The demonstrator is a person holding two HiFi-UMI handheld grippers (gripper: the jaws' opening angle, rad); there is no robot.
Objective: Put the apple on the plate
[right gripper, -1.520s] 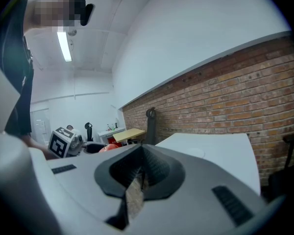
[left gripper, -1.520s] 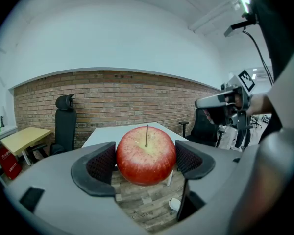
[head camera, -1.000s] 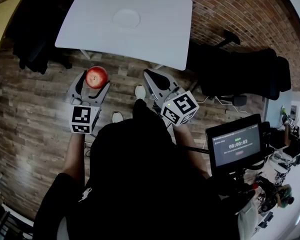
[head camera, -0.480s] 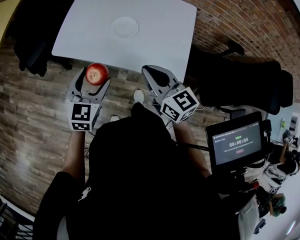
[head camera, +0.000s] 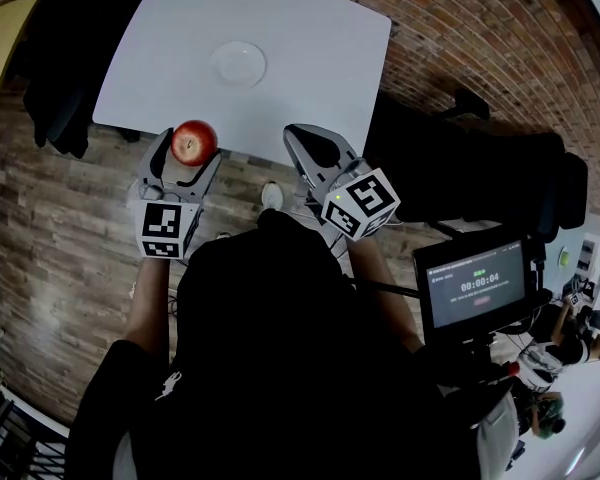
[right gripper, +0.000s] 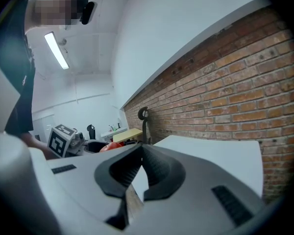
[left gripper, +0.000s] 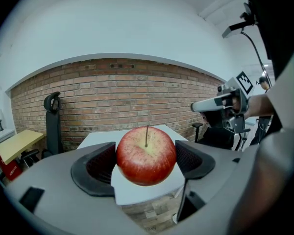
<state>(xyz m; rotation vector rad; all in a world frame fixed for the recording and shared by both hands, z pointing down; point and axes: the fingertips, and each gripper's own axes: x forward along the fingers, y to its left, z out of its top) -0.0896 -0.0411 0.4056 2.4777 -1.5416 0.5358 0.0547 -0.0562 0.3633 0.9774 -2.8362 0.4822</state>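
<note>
A red apple [head camera: 193, 142] sits between the jaws of my left gripper [head camera: 187, 152], which is shut on it just over the near edge of the white table [head camera: 310, 58]. In the left gripper view the apple [left gripper: 146, 155] stands stem up between the two dark pads. A small white plate [head camera: 239, 64] rests on the table, farther in and a little to the right of the apple. My right gripper [head camera: 310, 144] hovers at the table's near edge, shut with nothing in it; its pads [right gripper: 157, 173] meet at the tips.
Wooden floor [head camera: 40, 228] lies below and to the left. A brick wall [head camera: 480, 38] runs behind the table. Black office chairs [head camera: 480, 168] stand at the right, and one at the far left. A monitor [head camera: 475, 288] on a rig is at my right side.
The table has come closer and both grippers have moved forward; the apple now hangs over the table's near edge instead of over the floor. Both grips are unchanged.
</note>
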